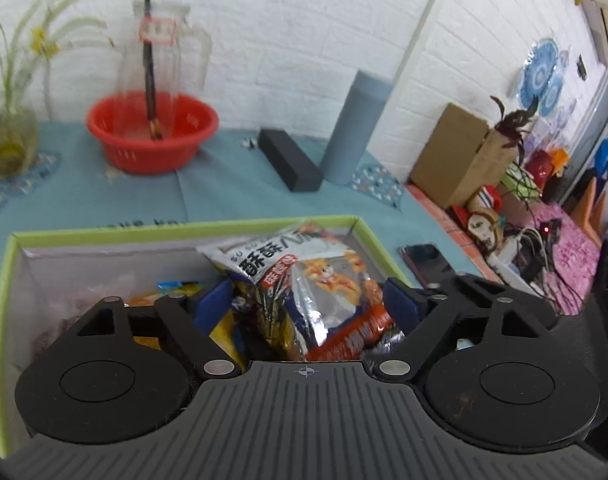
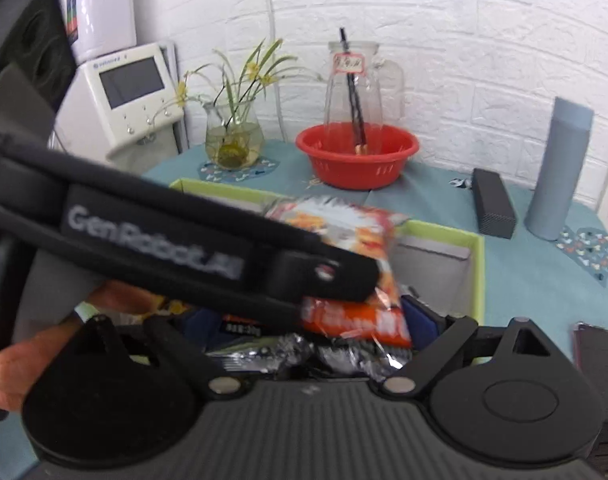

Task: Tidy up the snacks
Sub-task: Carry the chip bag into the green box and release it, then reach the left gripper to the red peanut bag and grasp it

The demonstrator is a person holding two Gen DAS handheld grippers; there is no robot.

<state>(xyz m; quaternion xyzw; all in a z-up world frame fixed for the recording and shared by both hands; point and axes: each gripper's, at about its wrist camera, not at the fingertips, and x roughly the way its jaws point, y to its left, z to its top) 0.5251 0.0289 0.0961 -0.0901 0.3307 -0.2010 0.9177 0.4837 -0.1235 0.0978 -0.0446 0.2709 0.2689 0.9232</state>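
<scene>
A green-rimmed cardboard box [image 1: 184, 227] holds several snack bags. My left gripper [image 1: 304, 304] hangs over the box with its blue pads on either side of a silver and orange snack bag [image 1: 320, 280] that stands tilted on the pile; the pads look wide apart and I cannot tell if they press it. In the right wrist view the left gripper's black body [image 2: 184, 248] crosses in front of the same bag [image 2: 356, 240]. My right gripper [image 2: 316, 328] is open low over the box [image 2: 480, 264], above silver wrappers [image 2: 288, 354].
A red basin [image 1: 152, 132] with a glass jug stands at the back of the blue tablecloth. A flower vase [image 2: 234, 140], a black block [image 1: 290, 164], a grey cylinder [image 1: 354, 128] and a phone [image 1: 426, 262] stand around the box. Clutter lies to the right.
</scene>
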